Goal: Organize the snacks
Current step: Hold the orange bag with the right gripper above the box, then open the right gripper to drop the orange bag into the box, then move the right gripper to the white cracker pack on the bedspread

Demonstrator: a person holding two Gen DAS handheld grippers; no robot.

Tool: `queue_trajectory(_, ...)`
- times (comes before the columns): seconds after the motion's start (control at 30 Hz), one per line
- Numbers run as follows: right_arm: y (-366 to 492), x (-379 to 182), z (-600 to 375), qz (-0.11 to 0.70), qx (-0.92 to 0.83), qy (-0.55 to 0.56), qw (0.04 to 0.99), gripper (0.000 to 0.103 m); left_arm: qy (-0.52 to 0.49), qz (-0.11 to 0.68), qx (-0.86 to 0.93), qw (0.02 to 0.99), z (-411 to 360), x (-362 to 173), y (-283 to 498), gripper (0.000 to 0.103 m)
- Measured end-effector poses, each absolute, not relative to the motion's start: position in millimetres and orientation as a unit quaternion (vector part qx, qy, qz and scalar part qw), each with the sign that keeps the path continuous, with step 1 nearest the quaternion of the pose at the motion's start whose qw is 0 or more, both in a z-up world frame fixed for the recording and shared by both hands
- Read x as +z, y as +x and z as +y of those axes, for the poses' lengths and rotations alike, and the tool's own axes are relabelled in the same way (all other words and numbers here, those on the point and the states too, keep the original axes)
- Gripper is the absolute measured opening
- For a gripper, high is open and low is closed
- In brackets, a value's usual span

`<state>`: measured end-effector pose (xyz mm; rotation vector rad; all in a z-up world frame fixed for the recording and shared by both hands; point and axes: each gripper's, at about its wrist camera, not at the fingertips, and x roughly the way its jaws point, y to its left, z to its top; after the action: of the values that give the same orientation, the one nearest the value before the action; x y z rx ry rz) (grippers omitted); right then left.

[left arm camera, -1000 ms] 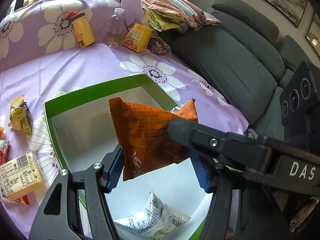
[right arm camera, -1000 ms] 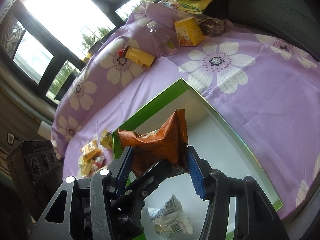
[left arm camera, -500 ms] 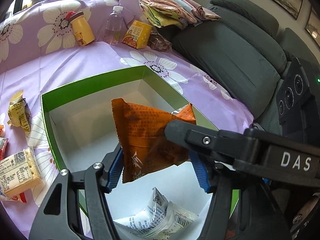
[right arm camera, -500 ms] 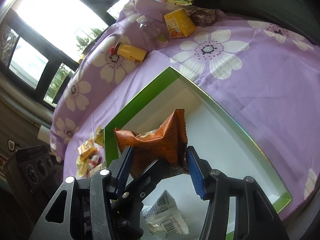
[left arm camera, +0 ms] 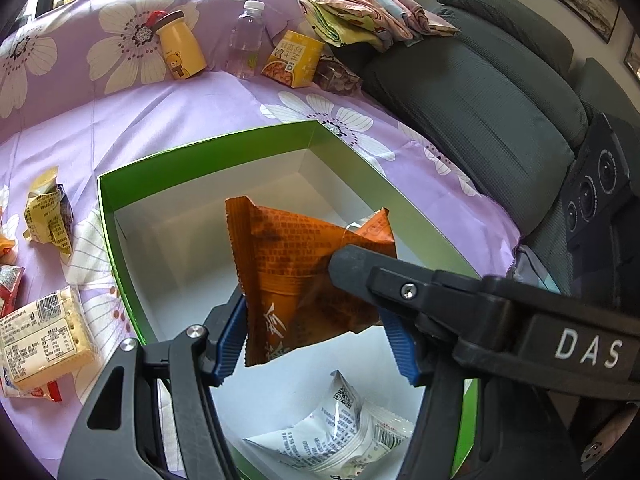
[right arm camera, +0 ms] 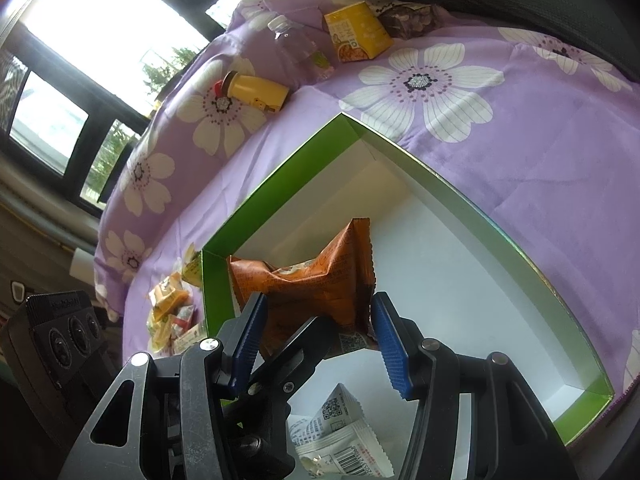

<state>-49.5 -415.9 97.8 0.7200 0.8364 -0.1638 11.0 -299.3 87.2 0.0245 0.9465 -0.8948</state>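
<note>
An orange snack packet point(left arm camera: 296, 264) hangs in the air over the open green box point(left arm camera: 200, 148), gripped from two sides. My left gripper point(left arm camera: 314, 332) is shut on it, blue pads against its left and right edges. My right gripper point(right arm camera: 316, 332) is shut on the same orange packet point(right arm camera: 320, 280), crosswise to the left one. One of its black fingers point(left arm camera: 400, 284) lies across the packet's face in the left wrist view. A white packet point(left arm camera: 332, 436) lies on the box's white floor below, also seen as the white packet point(right arm camera: 344, 440) in the right wrist view.
Loose snacks lie on the purple flowered cloth left of the box: a cracker pack point(left arm camera: 40, 344) and a yellow packet point(left arm camera: 50, 212). At the back stand a yellow bottle point(left arm camera: 180, 52), a water bottle point(left arm camera: 246, 40) and a yellow carton point(left arm camera: 294, 58). A grey sofa point(left arm camera: 500, 100) borders the right.
The views have drifted only slightly. The orange packet stays in both grips above the box, and neither gripper's jaws have moved.
</note>
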Motion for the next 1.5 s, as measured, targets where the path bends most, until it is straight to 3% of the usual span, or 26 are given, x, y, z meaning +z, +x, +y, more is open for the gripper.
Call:
queue_trajectory(1.13, -69.1, 93.6, -442.6, 0.367, -0.135, 0.385, 0.836, 0.059, 0.015, 0.414, -0.414, 0.81, -295.1, 100.8, 7.0, 0.064)
queue_trajectory(1.5, -71.3, 95.5, -442.3, 0.357, -0.139, 0.388, 0.839, 0.075, -0.018, 0.411, -0.385, 0.826, -270.9, 106.5, 20.4, 0.069)
